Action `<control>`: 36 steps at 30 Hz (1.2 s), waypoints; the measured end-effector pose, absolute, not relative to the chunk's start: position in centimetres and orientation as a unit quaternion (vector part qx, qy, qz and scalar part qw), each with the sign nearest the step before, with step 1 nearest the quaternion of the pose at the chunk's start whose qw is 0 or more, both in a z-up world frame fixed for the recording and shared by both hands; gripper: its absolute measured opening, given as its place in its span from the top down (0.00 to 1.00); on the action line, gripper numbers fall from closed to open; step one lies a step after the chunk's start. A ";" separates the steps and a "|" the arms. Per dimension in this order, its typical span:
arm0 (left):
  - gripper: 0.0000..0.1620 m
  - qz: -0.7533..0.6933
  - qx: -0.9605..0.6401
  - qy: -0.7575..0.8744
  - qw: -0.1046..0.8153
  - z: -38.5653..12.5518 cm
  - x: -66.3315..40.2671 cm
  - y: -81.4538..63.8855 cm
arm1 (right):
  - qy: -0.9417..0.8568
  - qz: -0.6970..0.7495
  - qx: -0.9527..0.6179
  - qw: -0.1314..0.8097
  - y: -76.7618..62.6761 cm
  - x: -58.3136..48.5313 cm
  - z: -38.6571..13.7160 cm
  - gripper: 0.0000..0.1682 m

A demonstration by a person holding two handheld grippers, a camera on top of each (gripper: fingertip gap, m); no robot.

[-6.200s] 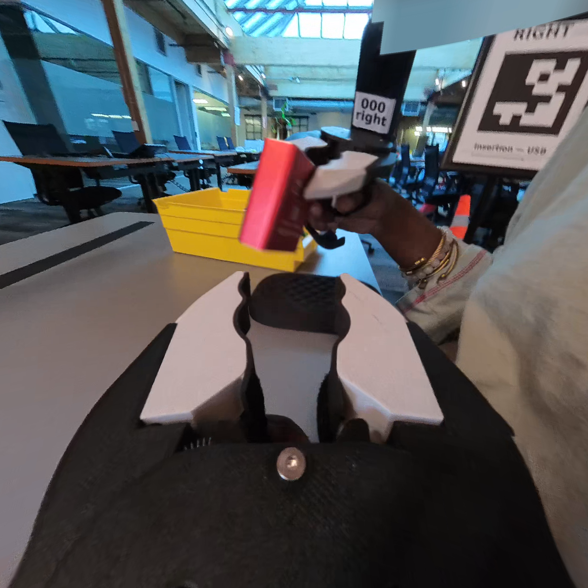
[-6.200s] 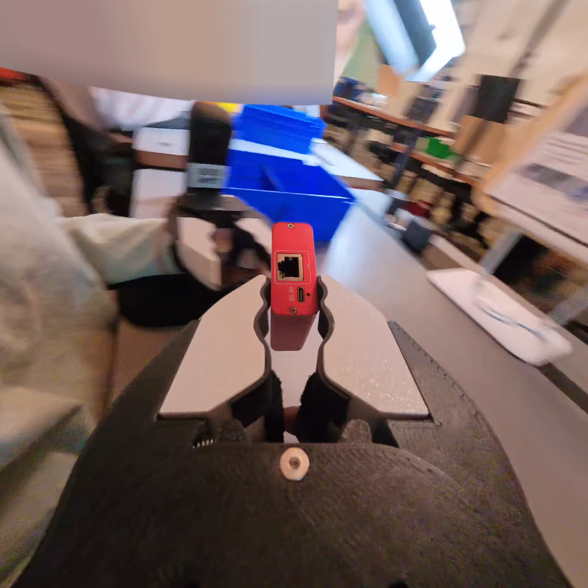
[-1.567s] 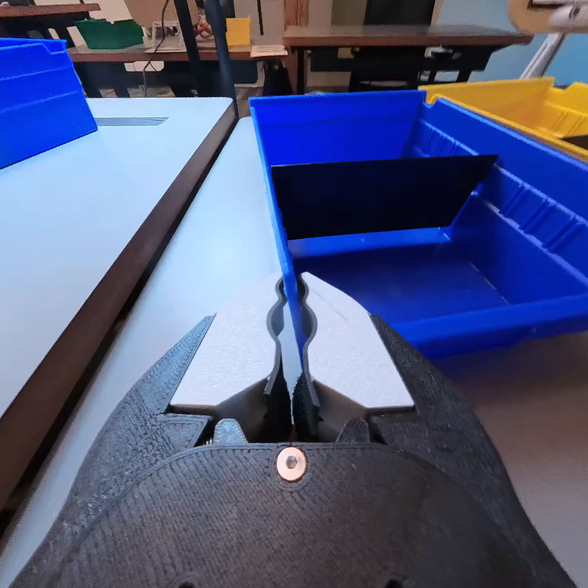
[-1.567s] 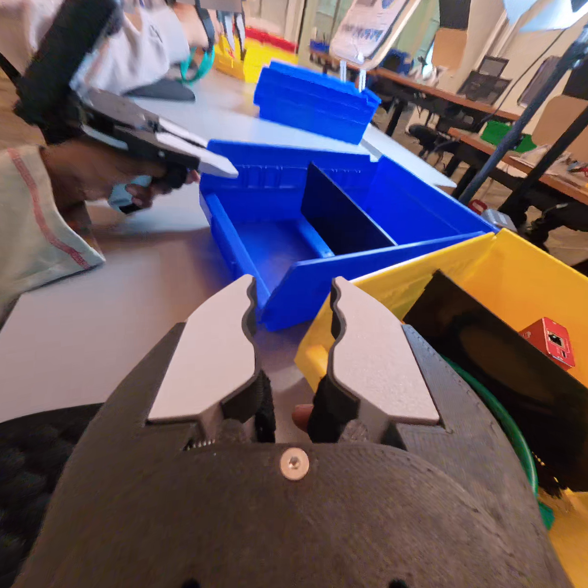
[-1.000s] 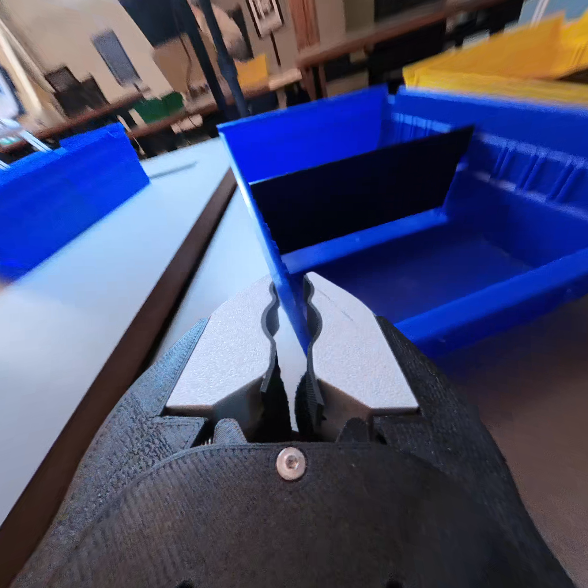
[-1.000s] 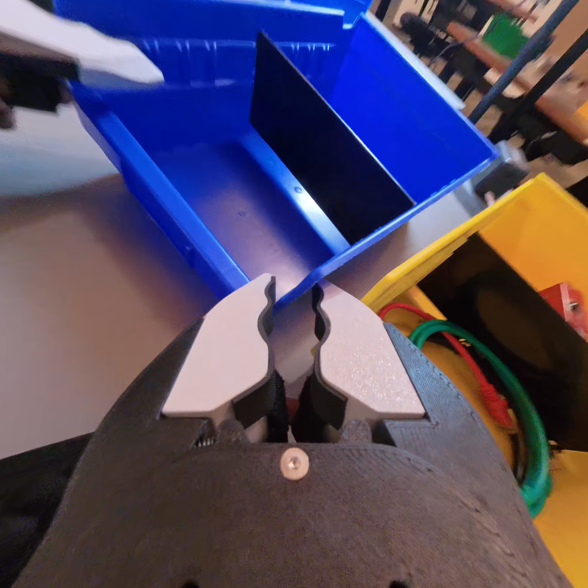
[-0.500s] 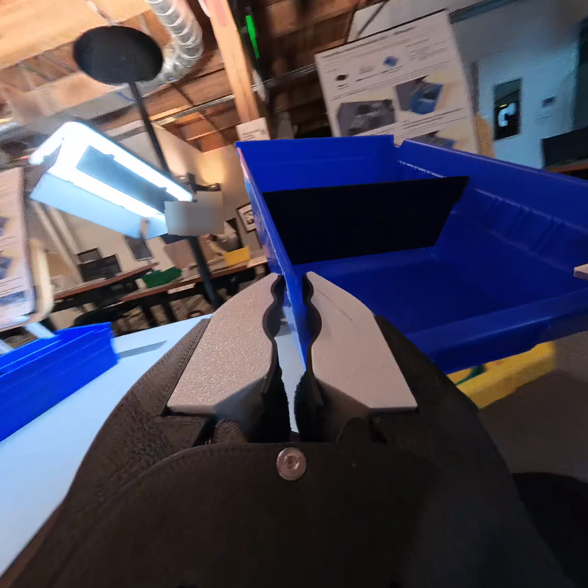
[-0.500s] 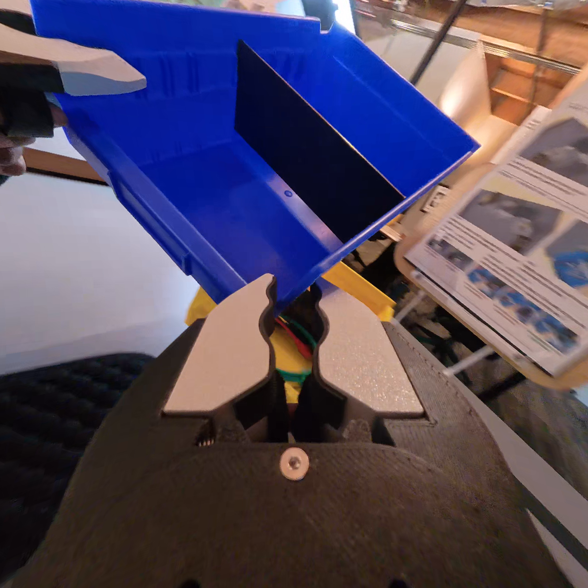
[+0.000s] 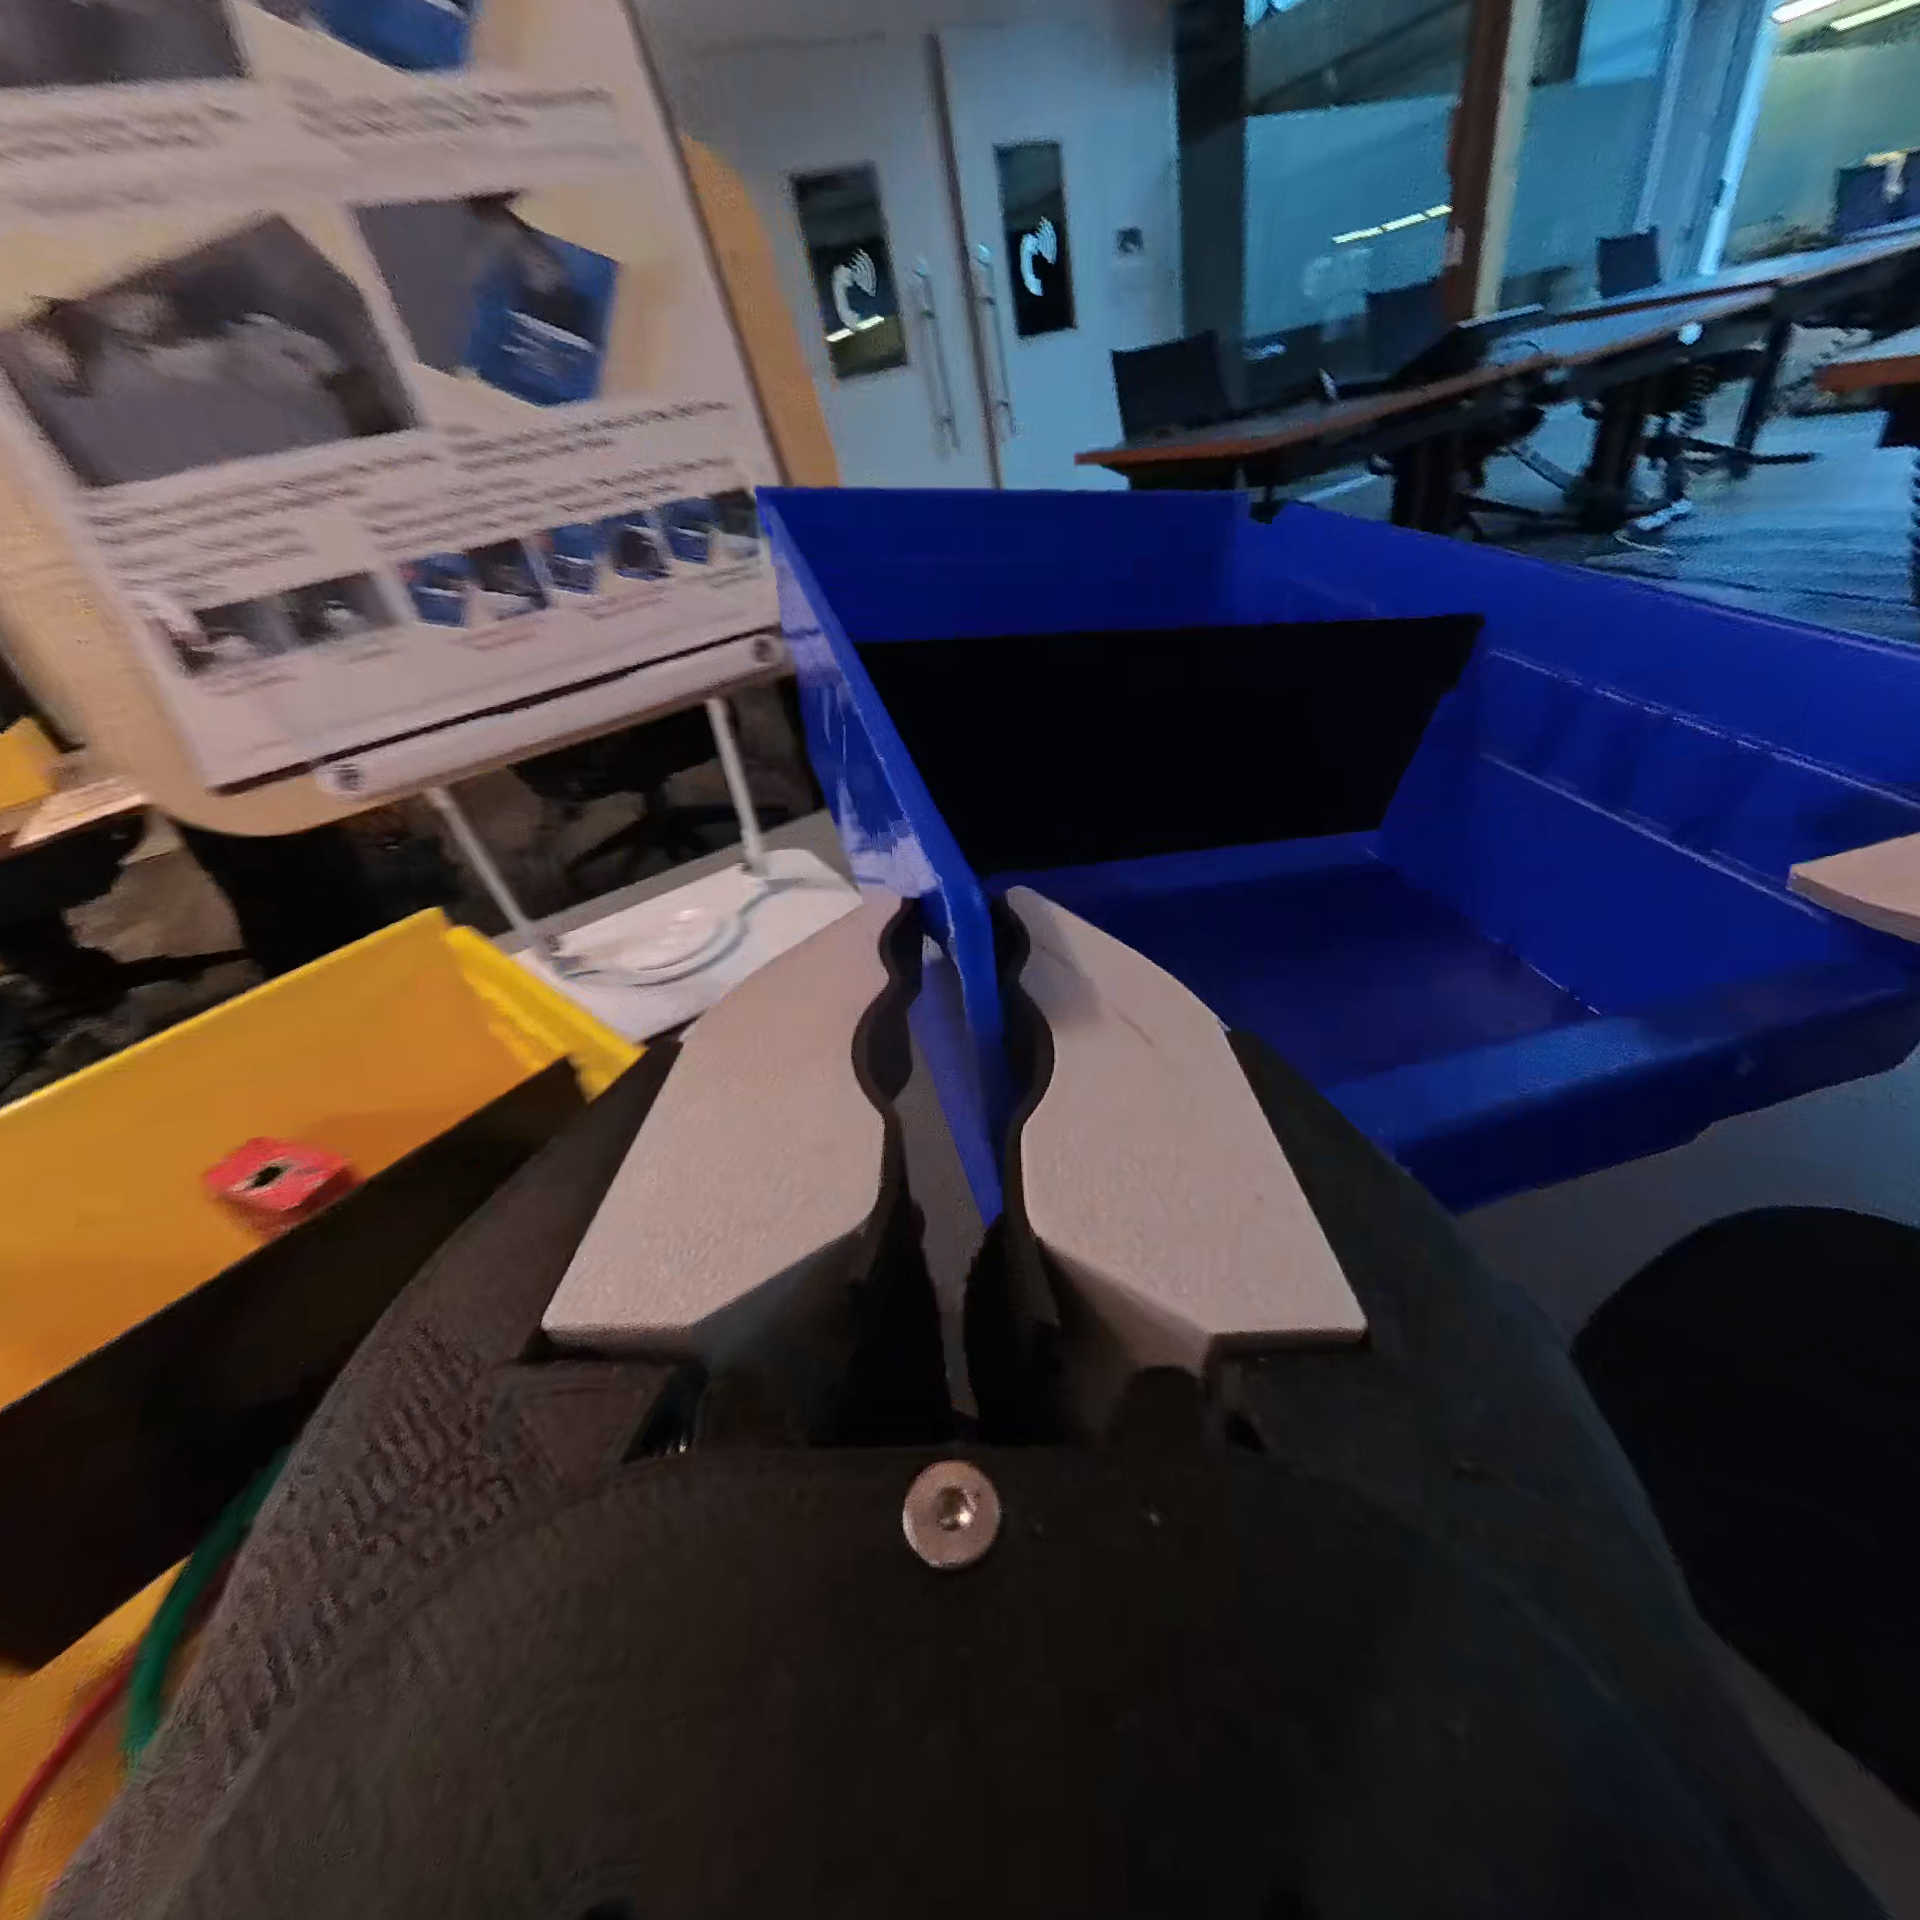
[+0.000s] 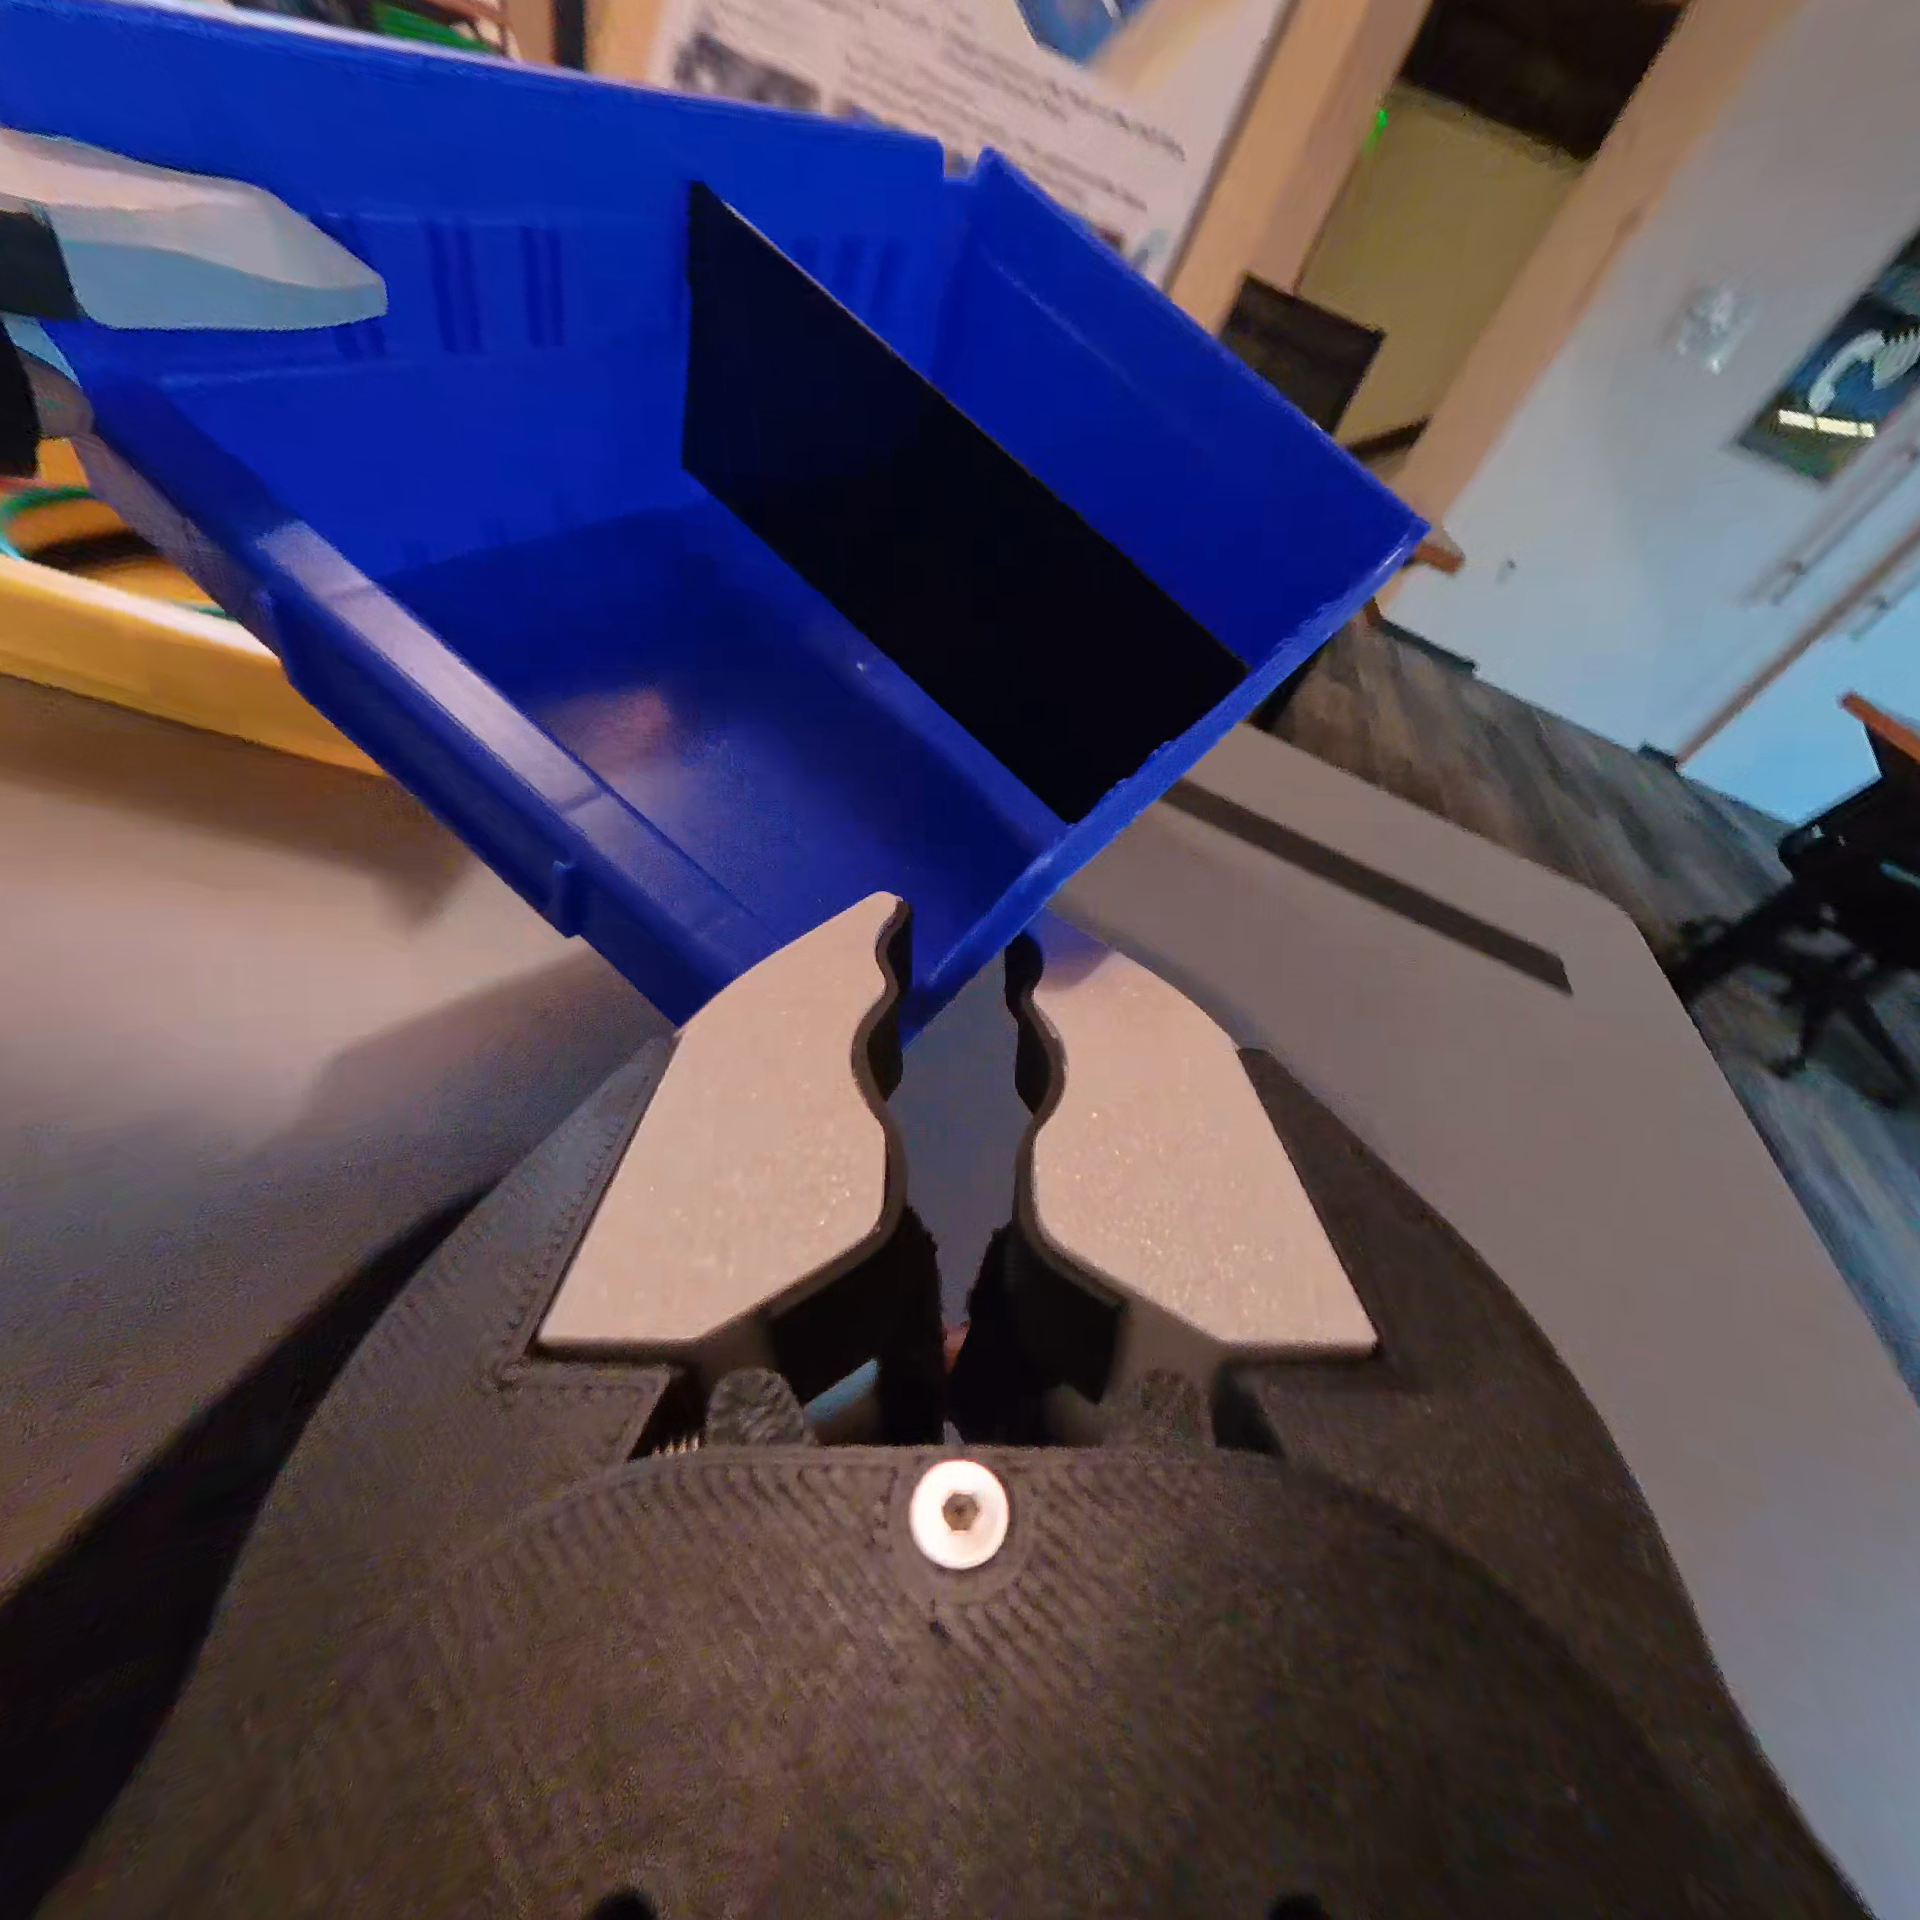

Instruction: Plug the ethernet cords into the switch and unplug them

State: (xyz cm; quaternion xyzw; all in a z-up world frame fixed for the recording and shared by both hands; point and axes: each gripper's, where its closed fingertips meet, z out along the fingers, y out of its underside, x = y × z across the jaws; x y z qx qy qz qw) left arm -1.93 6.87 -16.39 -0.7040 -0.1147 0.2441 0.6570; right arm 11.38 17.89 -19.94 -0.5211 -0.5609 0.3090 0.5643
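Left wrist view: The left gripper (image 9: 956, 935) is seen with its jaws nearly closed, pinched on the thin side wall of the blue bin (image 9: 1621, 997). The bin is held up off the bench, and only a black divider (image 9: 1143, 738) is seen inside it. To the left of the jaws and lower down, a yellow bin (image 9: 260, 1049) is seen. The small red switch (image 9: 272, 1178) lies in it, and bits of red and green ethernet cords (image 9: 156, 1683) show at the lower left. The switch is judged small, hard and light, and best taken by its long flat sides. The cords are judged soft and bendy, so the hard plug end is the place to hold. A poster board (image 9: 343, 436) stands close behind, so little room is left there.

Right wrist view: The right gripper (image 10: 961, 935) is seen with its jaws almost shut on the bin's near corner wall. The bin is tilted. The thin plastic wall is judged smooth and easy to slip. The grey bench (image 10: 1403, 1039) lies open to the right of the jaws. Its rounded edge is near on that side.
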 end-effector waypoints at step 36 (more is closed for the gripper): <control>0.75 0.293 -0.920 0.046 0.257 -30.6 -8.4 -3.9 | -0.796 0.120 -0.460 0.375 18.6 10.3 -30.0 0.69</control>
